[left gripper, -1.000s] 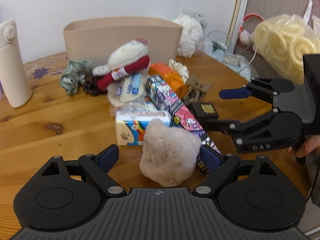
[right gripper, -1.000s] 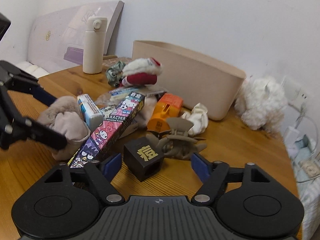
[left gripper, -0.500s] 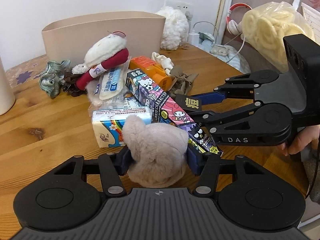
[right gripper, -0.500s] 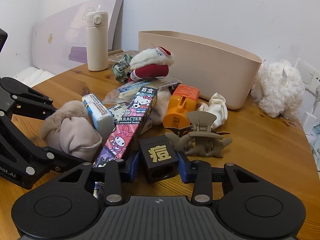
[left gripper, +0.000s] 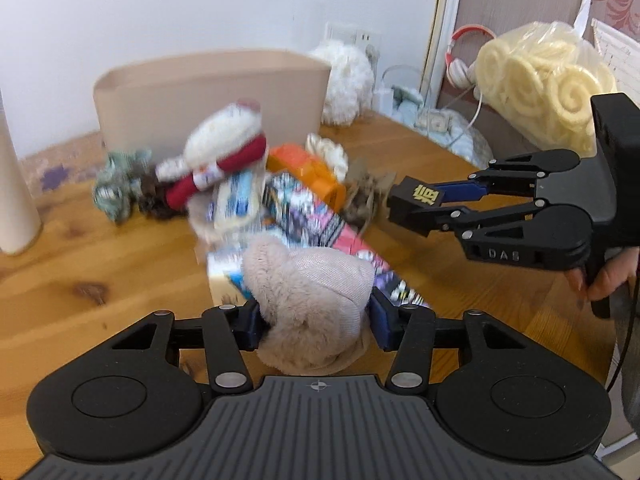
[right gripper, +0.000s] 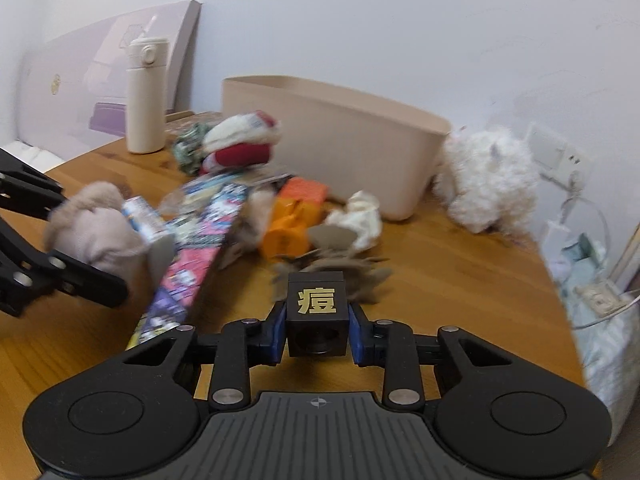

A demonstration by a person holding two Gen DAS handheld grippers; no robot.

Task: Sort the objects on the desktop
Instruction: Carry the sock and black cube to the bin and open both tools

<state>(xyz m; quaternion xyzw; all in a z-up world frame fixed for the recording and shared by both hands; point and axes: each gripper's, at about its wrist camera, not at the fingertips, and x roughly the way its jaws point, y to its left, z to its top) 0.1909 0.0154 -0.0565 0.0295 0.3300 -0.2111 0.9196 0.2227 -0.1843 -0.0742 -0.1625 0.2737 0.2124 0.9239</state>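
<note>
Two black plastic grippers with blue finger pads, each clamped on one item above a wooden table (right gripper: 460,264).

Left gripper (left gripper: 314,322): jaws pressed into a beige plush earmuff (left gripper: 308,288), furry on its left half and fine-knit on its right, bottom centre of the left wrist view. The same earmuff (right gripper: 100,228) shows at the left edge of the right wrist view.

Right gripper (right gripper: 318,330): jaws closed flat on both sides of a small black cube (right gripper: 317,312), matte, with a round recess in its near face and a gold Chinese character on top. In the left wrist view the cube (left gripper: 420,200) sits centre right, off the table; the gripper body there is embossed "DAS".

Pile, frame centre, blurred: long glossy cartoon-print carton (right gripper: 192,256), lettering unreadable; orange plastic container (right gripper: 294,220); taupe claw hair clip (right gripper: 340,256); white-and-red plush (right gripper: 240,142).

Behind the pile: smooth beige oval bin (right gripper: 340,136). Upper left: cream cylindrical flask (right gripper: 145,96).
</note>
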